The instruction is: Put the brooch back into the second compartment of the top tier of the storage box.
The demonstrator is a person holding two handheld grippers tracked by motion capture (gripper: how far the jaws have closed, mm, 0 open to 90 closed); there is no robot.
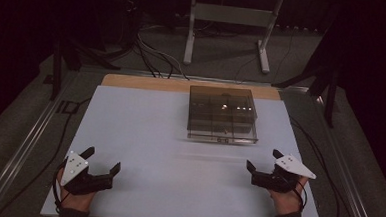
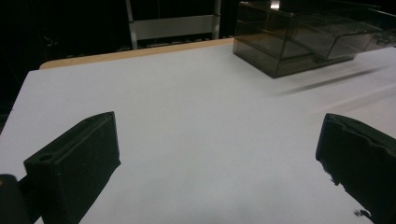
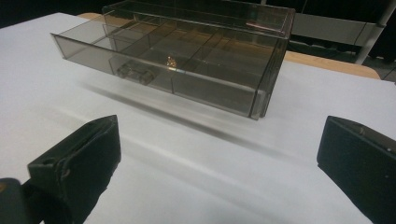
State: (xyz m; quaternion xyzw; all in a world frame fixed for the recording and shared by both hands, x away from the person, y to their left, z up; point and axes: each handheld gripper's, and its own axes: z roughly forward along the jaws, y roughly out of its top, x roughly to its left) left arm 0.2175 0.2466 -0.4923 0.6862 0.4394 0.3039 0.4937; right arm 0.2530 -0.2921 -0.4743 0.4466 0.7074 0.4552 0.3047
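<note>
Both idle near-side of smoked drawer box [image 1: 223, 113]: left hand-held gripper [image 1: 100, 164] wide, empty; right hand-held gripper [image 1: 263, 165] wide, empty. Likely next: approach drawer handle [image 3: 135, 71] square, low over surface [image 1: 144, 136].

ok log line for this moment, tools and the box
left tool: open, near table edge, holding nothing | right tool: open, holding nothing | smoky clear drawer box: far centre of white table, drawer slightly out, untouched

**Two black hand-held grippers with grey plates**

Each hand holds a black gripper with two thick, blocky jaws. The left gripper [image 1: 101, 160] and the right gripper [image 1: 263, 160] each carry a grey three-cornered plate with small dark screw holes. Thin black cables trail from both. Dark sleeve cuffs cover the wrists at 6 o'clock.
</note>
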